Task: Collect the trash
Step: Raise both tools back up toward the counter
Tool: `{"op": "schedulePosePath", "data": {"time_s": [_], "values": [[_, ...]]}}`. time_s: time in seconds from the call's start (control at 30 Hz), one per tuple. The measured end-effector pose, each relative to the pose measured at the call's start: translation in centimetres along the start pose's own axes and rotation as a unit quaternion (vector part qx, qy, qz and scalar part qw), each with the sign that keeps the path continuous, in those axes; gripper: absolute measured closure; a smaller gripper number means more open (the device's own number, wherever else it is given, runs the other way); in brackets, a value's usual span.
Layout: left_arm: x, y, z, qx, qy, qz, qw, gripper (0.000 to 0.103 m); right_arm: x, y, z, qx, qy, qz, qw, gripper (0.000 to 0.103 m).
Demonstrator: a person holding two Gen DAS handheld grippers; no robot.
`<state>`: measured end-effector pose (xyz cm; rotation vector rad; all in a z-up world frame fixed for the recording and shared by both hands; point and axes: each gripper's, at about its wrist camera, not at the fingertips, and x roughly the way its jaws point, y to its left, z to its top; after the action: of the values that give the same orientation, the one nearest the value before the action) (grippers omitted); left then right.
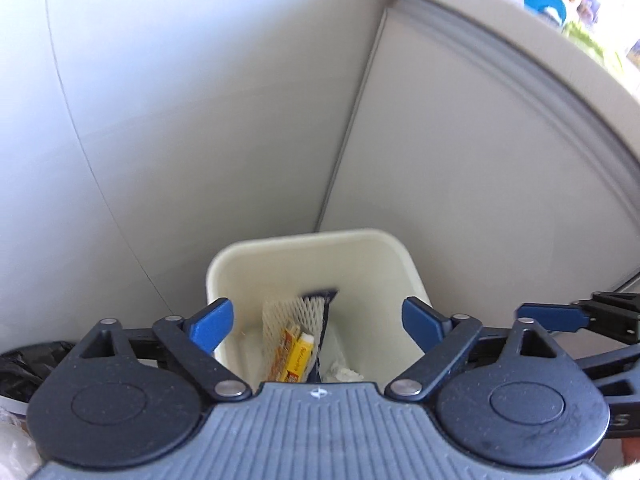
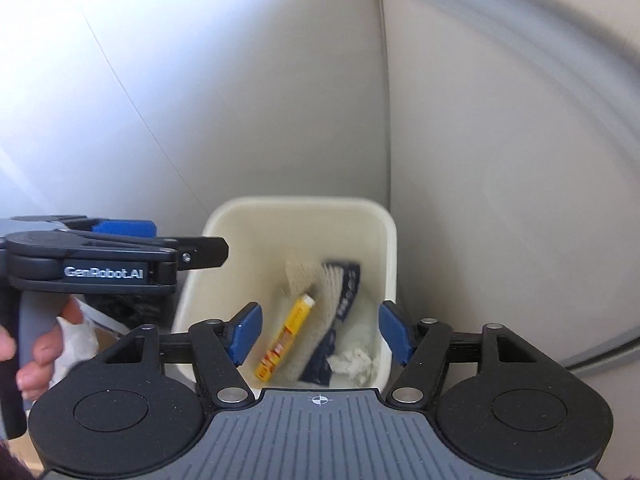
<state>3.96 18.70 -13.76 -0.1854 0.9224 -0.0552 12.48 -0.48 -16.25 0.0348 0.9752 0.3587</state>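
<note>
Cream plastic forms the small waste bin [image 1: 312, 248] that stands in a corner between pale panels, seen from above in both wrist views. Inside it lie a yellow and orange carton [image 2: 285, 338], a piece of white foam netting [image 2: 308, 280], a dark blue wrapper [image 2: 344, 300] and a crumpled white tissue [image 2: 354, 362]. The left gripper [image 1: 318, 324] hangs over the bin with its blue pads spread wide and nothing between them; the trash lies well below the gap, apart from either pad. The right gripper [image 2: 320, 332] is likewise above the bin, its fingers parted and empty, the carton and netting showing down between them. A hand [image 2: 38, 344] grasps the left gripper's grey handle in the right wrist view.
</note>
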Motion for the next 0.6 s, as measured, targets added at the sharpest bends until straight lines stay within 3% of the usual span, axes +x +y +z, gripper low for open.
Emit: {"op": "schedulePosePath", "data": {"time_s": [0.23,0.3,0.6], "values": [[-3.8,-2.2,2.6,0.017,-0.038,0.023,0.9989,0.001,-6.9,0.2,2.0,-0.016,-0.069,0.013,0.997,0.027],[-4.6,-3.1,3.3,0.027,-0.049,0.024,0.9982,0.001,-9.0,0.1,2.4,-0.016,-0.087,0.015,0.996,0.019],[-6.3,-6.2,6.1,0.056,-0.078,0.006,0.9954,0.001,-16.7,-1.9,4.5,-0.018,-0.155,-0.006,0.988,0.007]]}}
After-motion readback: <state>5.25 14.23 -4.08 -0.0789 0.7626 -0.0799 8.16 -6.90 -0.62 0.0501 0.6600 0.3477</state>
